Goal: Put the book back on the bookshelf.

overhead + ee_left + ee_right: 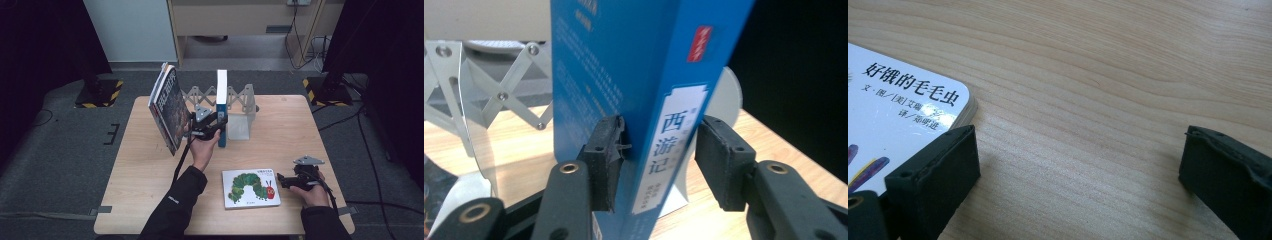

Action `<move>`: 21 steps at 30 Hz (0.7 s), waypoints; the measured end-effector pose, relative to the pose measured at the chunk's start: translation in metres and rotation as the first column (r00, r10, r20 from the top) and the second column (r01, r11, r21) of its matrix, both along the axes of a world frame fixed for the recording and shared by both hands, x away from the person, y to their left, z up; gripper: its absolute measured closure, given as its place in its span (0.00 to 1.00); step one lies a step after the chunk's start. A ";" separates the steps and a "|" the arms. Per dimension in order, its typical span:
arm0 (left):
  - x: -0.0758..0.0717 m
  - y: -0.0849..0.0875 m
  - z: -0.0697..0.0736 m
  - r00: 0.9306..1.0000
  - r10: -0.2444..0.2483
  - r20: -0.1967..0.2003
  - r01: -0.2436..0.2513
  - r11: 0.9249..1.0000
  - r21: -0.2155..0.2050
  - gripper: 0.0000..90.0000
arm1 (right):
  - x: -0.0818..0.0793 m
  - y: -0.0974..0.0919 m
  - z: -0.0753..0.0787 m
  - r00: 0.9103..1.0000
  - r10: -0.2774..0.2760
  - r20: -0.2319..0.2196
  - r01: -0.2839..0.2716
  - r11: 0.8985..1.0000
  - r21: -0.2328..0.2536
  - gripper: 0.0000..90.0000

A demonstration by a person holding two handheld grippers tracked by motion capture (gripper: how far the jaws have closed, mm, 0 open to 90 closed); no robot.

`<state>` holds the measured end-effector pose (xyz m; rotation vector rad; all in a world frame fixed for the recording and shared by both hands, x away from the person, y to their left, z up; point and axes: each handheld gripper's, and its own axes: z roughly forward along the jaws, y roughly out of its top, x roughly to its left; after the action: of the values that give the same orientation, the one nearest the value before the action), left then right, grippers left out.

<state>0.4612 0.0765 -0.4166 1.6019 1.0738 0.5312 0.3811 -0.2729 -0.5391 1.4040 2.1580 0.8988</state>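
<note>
At centre frame, the left gripper (659,150) straddles the spine of the upright blue book (624,75) in the metal book stand (240,107), one pad touching, the other apart, while the right gripper (1078,165) gapes empty beside the flat caterpillar book (250,187).

The right tool (1080,165) hangs low over the wooden bench (1108,70), its two black jaws rising from the bottom edge and standing wide apart with only bare wood grain between them. The left jaw sits just beside the rounded corner of a white picture book (903,115) that lies flat on the bench at the left; whether it touches the book cannot be told. The cover carries black Chinese characters in a large line with smaller lines beneath, and a strip of coloured drawing shows at the left edge. The right jaw stands well apart from the book.
</note>
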 end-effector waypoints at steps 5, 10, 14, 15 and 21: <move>-0.012 0.010 0.009 0.999 -0.033 0.007 0.033 0.999 0.001 0.54 | 0.000 0.000 0.000 1.000 0.004 0.002 -0.004 1.000 0.000 0.03; -0.024 0.022 0.013 0.998 -0.058 0.004 0.058 0.998 0.016 0.52 | 0.000 0.000 0.000 1.000 0.005 0.003 -0.005 1.000 -0.001 0.03; -0.033 0.028 0.014 0.997 -0.082 0.000 0.082 0.996 0.043 0.51 | 0.001 0.001 0.000 1.000 0.001 0.000 -0.001 1.000 0.001 0.02; -0.036 0.029 0.014 0.996 -0.088 -0.001 0.088 0.995 0.049 0.51 | 0.001 0.001 0.000 1.000 0.001 0.000 -0.001 1.000 0.001 0.02; -0.050 0.039 0.012 0.992 -0.125 -0.024 0.127 0.989 0.071 0.49 | 0.001 0.002 0.000 1.000 -0.006 -0.005 0.006 1.000 0.000 0.01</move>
<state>0.4112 0.1150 -0.4048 1.7287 0.9696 0.4748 0.3820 -0.2710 -0.5394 1.4136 2.1569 0.8944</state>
